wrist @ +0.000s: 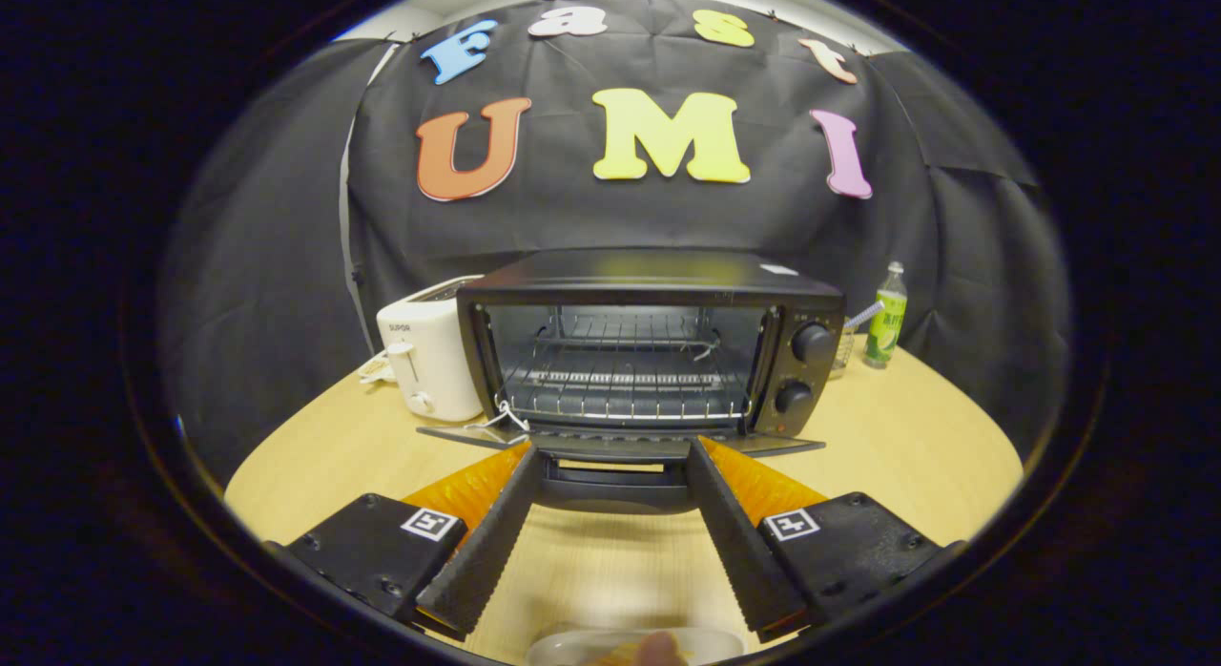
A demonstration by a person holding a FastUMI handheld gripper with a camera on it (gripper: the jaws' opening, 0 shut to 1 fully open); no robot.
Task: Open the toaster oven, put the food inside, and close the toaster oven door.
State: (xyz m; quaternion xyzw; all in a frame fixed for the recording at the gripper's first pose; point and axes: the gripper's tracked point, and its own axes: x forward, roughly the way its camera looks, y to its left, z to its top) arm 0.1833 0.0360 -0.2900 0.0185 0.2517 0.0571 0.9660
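food dish (634, 644) nearest; hand-held gripper (610, 456) spread wide, tips at dropped toaster oven (649, 351) door (620, 445) edge.

My gripper (610, 447), fingers spread wide apart, frames the black toaster oven's lowered glass door (615, 445) at centre frame. Above it the oven's wire-racked cavity (625, 365) stands open and unblocked. A white plastic toaster (427, 359) crowds the left; a green drink bottle (886, 316) stands right. The light wooden table (916, 437) lies bare at lower right.

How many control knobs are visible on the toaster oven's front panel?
2 knobs: upper knob and lower knob, stacked on the toaster oven panel right of its open door, beyond the open fingers.
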